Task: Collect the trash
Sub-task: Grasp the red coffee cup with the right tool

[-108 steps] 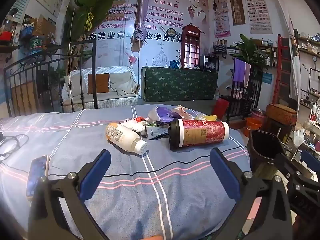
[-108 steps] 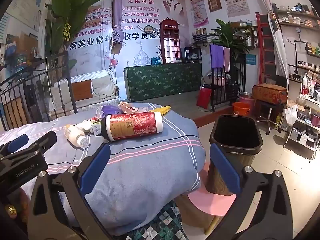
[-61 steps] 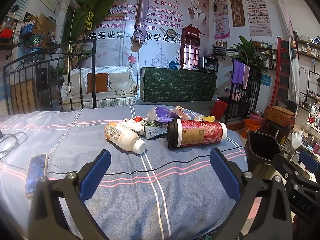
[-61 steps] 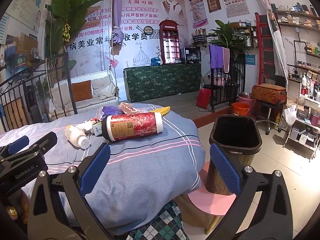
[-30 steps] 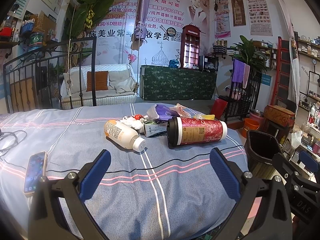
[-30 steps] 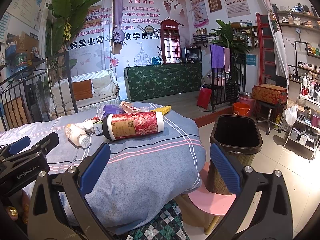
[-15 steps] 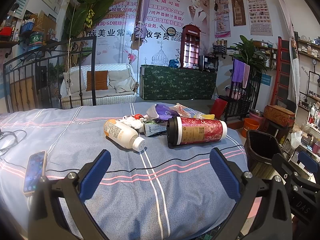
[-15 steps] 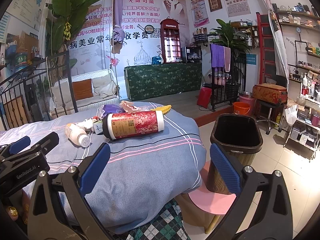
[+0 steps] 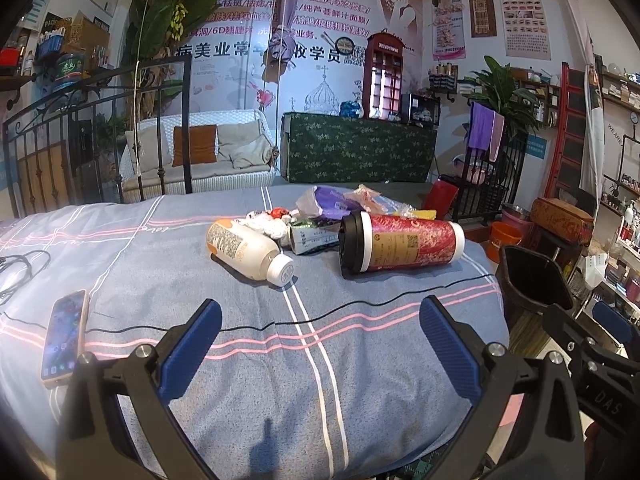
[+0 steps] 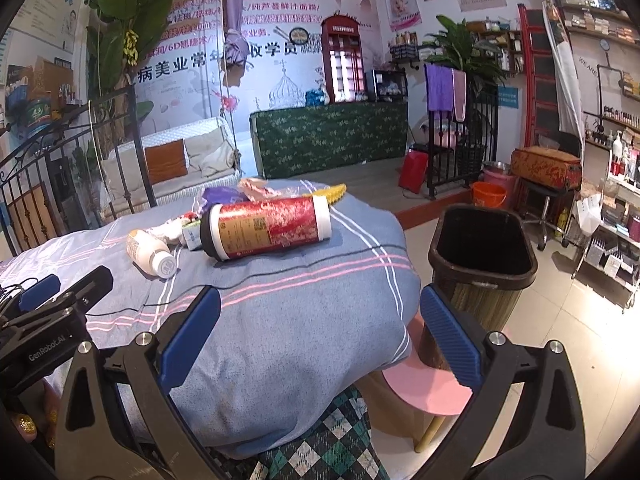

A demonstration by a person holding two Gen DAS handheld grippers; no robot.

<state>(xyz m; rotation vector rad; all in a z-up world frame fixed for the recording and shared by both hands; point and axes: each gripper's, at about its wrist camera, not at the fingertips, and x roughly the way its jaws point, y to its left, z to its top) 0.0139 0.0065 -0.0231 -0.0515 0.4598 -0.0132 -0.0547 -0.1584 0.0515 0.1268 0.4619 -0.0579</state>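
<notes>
Trash lies on a blue striped bedsheet (image 9: 240, 332): a white plastic bottle (image 9: 246, 248) on its side, a large red cup with a black lid (image 9: 400, 246) on its side, a small carton (image 9: 310, 236), and crumpled wrappers (image 9: 328, 206) behind them. The red cup (image 10: 266, 228) and the bottle (image 10: 150, 254) also show in the right wrist view. A black trash bin (image 10: 480, 268) stands on the floor right of the bed. My left gripper (image 9: 320, 344) is open and empty, short of the trash. My right gripper (image 10: 320, 332) is open and empty over the bed corner.
A phone (image 9: 64, 336) and a cable (image 9: 20, 268) lie at the bed's left. A pink stool (image 10: 428, 388) stands under the bin. A metal bed frame (image 9: 92, 128), a sofa (image 9: 200, 160), a green counter (image 9: 360, 156) and shelves (image 10: 612, 184) lie beyond.
Both grippers have stayed open and empty. The views have drifted only slightly; the trash has not moved.
</notes>
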